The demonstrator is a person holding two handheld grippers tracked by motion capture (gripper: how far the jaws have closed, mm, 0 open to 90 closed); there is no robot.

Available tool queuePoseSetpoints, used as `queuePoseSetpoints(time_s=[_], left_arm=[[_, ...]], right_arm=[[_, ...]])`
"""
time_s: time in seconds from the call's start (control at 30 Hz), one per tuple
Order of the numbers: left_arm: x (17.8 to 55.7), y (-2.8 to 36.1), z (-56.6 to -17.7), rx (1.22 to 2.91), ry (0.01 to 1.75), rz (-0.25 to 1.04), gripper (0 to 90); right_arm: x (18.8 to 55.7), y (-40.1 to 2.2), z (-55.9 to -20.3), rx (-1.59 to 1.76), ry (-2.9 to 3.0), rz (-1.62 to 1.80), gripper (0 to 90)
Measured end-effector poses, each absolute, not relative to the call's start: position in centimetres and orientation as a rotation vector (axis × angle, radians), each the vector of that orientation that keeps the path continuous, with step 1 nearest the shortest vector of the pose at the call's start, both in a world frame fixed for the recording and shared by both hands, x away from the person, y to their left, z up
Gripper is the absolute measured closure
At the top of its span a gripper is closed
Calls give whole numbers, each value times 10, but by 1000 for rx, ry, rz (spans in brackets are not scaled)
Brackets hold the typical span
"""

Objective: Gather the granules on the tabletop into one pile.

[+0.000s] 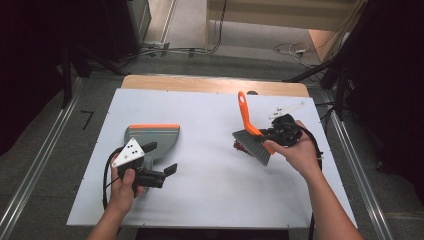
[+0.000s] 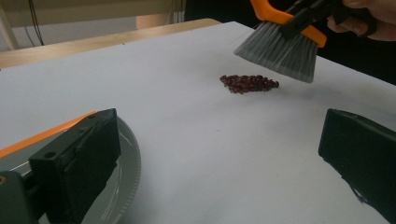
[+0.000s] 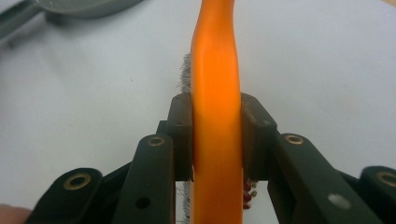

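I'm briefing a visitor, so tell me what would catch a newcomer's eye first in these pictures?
The orange-handled brush, clamped in the right gripper, hangs over the white table's right half. Under its grey bristles lies a small heap of dark red beans. At left, the left gripper is open over a grey dustpan with an orange edge.

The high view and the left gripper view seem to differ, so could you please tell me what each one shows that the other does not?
High view: the whole grey dustpan with its orange edge, both hands, and the left gripper open beside the pan. Left gripper view: the pile of dark red beans plainly, apart from the bristles above it. Both: the orange-handled brush clamped in the right gripper over the white table.
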State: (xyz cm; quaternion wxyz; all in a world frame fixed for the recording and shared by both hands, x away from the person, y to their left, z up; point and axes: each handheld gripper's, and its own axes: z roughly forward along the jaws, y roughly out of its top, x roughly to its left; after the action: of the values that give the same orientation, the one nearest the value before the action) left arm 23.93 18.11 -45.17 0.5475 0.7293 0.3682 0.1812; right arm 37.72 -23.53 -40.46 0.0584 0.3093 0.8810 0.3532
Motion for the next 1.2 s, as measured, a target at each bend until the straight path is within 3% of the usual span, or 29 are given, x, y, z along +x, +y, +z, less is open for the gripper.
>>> queuePoseSetpoints(time_s=[0.73,1.2], left_arm=[[238,190,-453,1713,877,471,0],[238,191,-454,1710,882,487,0]], right_arm=[[310,-326,-434,1235,2375,1349,682],[306,-342,-446,1270,2336,1379,682]])
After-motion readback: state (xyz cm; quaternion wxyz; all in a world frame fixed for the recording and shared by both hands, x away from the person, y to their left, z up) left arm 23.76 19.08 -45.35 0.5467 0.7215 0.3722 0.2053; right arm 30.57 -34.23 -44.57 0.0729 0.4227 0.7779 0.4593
